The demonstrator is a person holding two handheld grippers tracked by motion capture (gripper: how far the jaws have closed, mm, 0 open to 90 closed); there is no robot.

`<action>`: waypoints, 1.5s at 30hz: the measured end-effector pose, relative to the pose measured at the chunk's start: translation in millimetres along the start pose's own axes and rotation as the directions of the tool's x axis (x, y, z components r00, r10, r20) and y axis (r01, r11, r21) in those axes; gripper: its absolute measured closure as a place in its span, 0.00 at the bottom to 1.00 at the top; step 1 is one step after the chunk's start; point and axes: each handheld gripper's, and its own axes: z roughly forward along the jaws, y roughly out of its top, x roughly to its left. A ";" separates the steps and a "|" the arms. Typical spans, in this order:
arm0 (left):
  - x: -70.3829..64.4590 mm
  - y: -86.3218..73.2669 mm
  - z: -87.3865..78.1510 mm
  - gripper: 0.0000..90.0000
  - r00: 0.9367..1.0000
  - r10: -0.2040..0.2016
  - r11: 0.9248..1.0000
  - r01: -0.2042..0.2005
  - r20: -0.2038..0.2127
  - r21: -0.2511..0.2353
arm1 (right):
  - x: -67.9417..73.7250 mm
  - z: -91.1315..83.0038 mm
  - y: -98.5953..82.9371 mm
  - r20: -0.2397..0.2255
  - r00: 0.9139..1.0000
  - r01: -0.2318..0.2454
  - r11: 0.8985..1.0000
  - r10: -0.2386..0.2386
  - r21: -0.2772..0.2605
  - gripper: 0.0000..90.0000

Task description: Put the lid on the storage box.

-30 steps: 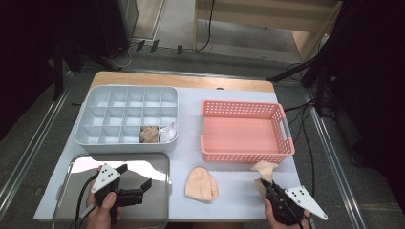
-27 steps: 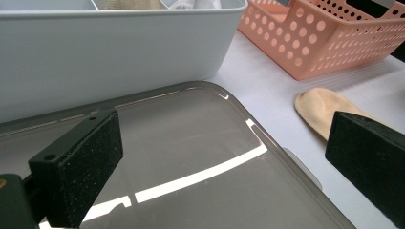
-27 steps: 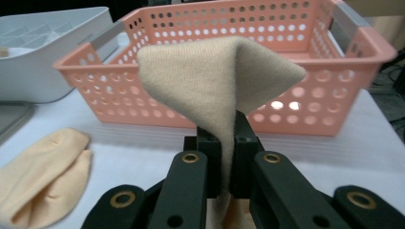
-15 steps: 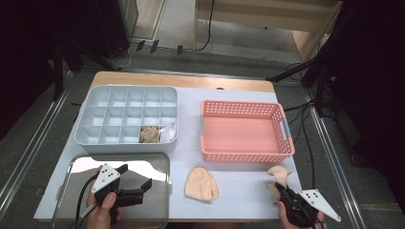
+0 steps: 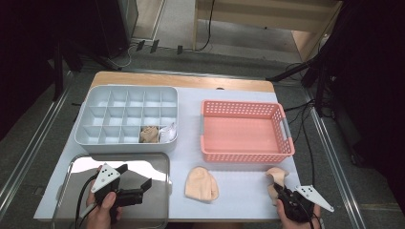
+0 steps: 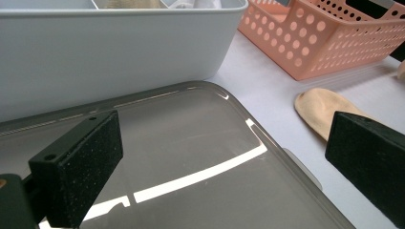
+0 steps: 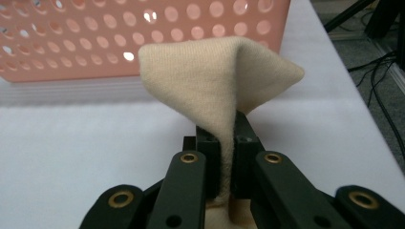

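Grey divided box (image 5: 126,119) holds a beige cloth (image 5: 149,134) and a white item (image 5: 168,132) in two near-row compartments beside the pink basket (image 5: 244,131) — the basket holds nothing. Just in front of the basket's right corner, the right gripper (image 7: 228,143) is clamped on a beige sock (image 7: 215,81). Another sock (image 5: 201,183) lies left of it — the left gripper (image 5: 133,176), jaws wide apart, hovers over the metal tray (image 5: 157,164).

Overhead light glares off the metal tray (image 5: 157,164); the table (image 5: 239,191) is bright, surroundings dark, close claws slightly blurred.
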 end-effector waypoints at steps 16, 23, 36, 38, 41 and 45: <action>-1.4 -0.4 0.7 0.00 1.000 0.000 1.000 0.000 0.002 0.001 | 0.3 -3.5 4.0 -0.048 0.999 -0.009 0.999 0.006 -0.054 0.48; -3.2 -0.1 1.8 0.00 1.000 0.003 1.000 -0.003 0.009 0.005 | 2.1 -11.4 13.7 -0.039 0.999 -0.016 0.996 0.013 -0.092 0.42; -14.9 7.3 6.8 0.00 0.999 0.004 1.000 -0.004 0.033 0.003 | 58.6 -18.4 23.6 -0.133 0.989 0.044 0.994 -0.058 -0.105 0.45; -19.4 9.9 10.8 0.00 0.999 0.003 1.000 -0.003 0.032 0.009 | 68.7 -15.3 22.9 -0.158 0.986 0.046 0.995 -0.061 -0.092 0.46; -22.9 12.5 13.7 0.00 0.999 -0.001 1.000 0.001 0.035 0.013 | 83.0 -10.6 21.4 -0.190 0.979 0.056 0.995 -0.069 -0.078 0.47; -29.1 19.7 19.3 0.00 0.999 -0.010 1.000 0.010 0.050 0.006 | 95.6 -5.4 20.1 -0.216 0.973 0.063 0.996 -0.075 -0.063 0.47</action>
